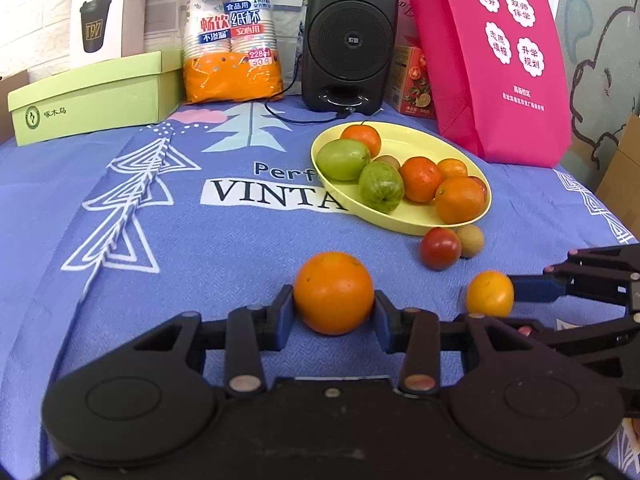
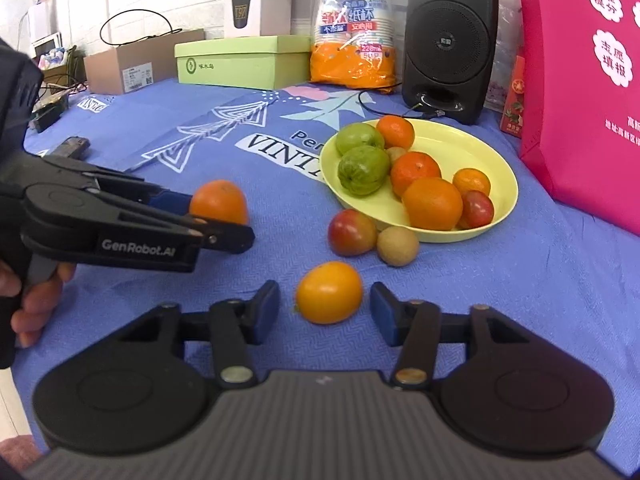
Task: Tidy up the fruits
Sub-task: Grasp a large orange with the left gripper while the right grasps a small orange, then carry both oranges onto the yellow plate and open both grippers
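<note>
My left gripper [image 1: 334, 306] is shut on a large orange [image 1: 333, 292], which rests on the blue cloth with a blue pad pressed against each side. From the right wrist view, the left gripper [image 2: 220, 218] comes in from the left around that orange [image 2: 219, 200]. My right gripper [image 2: 325, 302] is open. A small yellow-orange fruit [image 2: 329, 292] lies between its pads, with a gap on each side. A yellow plate [image 1: 400, 224] behind holds several oranges and green fruits. Next to its near rim lie a red fruit [image 1: 440, 248] and a small brown fruit [image 1: 471, 241].
At the back stand a black speaker [image 1: 348, 36] with a cable [image 1: 280, 114], a pink bag [image 1: 500, 60], a pack of paper cups [image 1: 230, 32] and a green box [image 1: 92, 100]. A person's hand [image 2: 36, 300] holds the left gripper's handle. A cardboard box [image 2: 132, 64] sits at the far left.
</note>
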{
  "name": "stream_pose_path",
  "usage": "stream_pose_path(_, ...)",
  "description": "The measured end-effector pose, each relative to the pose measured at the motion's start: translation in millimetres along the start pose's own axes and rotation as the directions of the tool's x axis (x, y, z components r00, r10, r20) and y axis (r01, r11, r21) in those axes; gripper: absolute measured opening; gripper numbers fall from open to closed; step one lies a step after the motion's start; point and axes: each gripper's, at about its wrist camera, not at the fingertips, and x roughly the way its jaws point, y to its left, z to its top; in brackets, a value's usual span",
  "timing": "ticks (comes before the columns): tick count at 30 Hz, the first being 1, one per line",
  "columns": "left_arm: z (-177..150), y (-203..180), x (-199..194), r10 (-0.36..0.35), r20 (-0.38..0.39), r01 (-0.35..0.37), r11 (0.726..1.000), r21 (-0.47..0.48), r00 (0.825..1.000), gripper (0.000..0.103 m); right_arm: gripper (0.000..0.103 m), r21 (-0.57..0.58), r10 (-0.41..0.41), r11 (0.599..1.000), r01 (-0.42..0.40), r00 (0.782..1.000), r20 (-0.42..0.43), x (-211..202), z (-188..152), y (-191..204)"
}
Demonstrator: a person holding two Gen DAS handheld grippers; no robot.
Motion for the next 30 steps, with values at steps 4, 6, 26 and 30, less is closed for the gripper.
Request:
stream_pose_path(4, 2, 1, -1, -0.010, -0.004, 0.010, 1.000, -0.018, 1.000, 0.040, 0.035, 0.010, 0.003, 1.000, -0.003, 1.000, 0.002, -4, -1, -2)
stream_pose_path(6, 2, 1, -2, -0.013, -0.005, 0.013, 1.000, -0.022, 1.000, 0.039, 0.035, 0.017, 0.005, 1.000, -0.005, 1.000, 0.003, -7, -2, -3)
stream_pose_path(26, 2, -18, -28, -0.059, -0.012, 0.059, 0.998, 0.007, 0.998, 0.039, 0.036, 0.053, -0.004, 0.999, 0.003, 1.000, 0.011, -39, -19, -20)
stream_pose_path(30, -2, -16, -23, -0.059, -0.026, 0.059, 0.998, -0.004, 0.998, 0.039, 0.037, 0.043, -0.008, 0.999, 0.008, 1.000, 0.006, -35, -24, -18)
